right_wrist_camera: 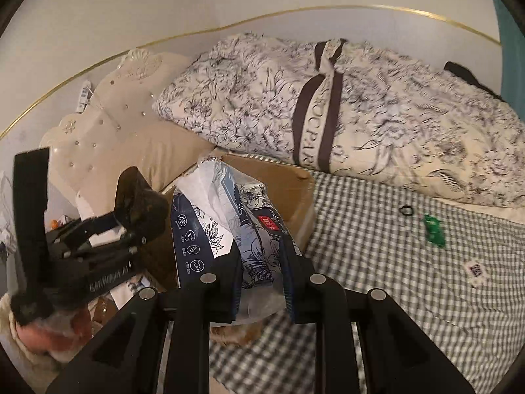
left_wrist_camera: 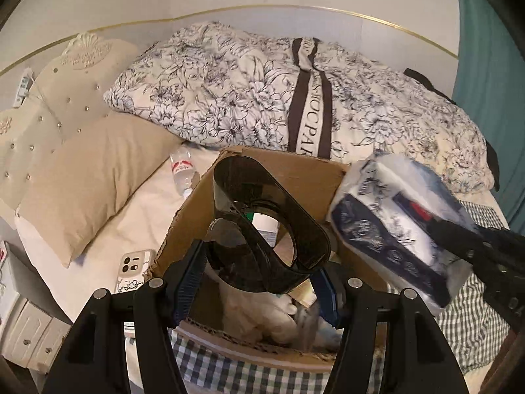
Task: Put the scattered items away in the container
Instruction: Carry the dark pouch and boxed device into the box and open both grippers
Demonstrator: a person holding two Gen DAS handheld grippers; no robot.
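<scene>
The left hand-held gripper is clamped on a dark, smoked-plastic holder made of curved bands and rings, gripped by its lower end between the blue-padded fingers. The holder is held over the open top of the cardboard box, tilted toward the far side. Inside the box, pale soft items and some paper packaging can be made out, though they are blurred.

The right hand-held gripper is closed on a soft pack of tissues printed with a blue-and-white flower pattern and a small red label. The pack is held at the right rim of the box, seen from the left wrist view as a plastic-wrapped block just beside the box's right wall.

The box stands on the bed, near its middle, partly on a green-checked sheet. A beige pillow lies toward the headboard end, with a plastic water bottle between it and the box. A phone in a white case lies at the box's left near corner. A flower-printed quilt is heaped along the far edge of the bed. On the checked sheet to the right of the box, well apart from it, lie a small black ring, a green wrapper and a small printed card.
</scene>
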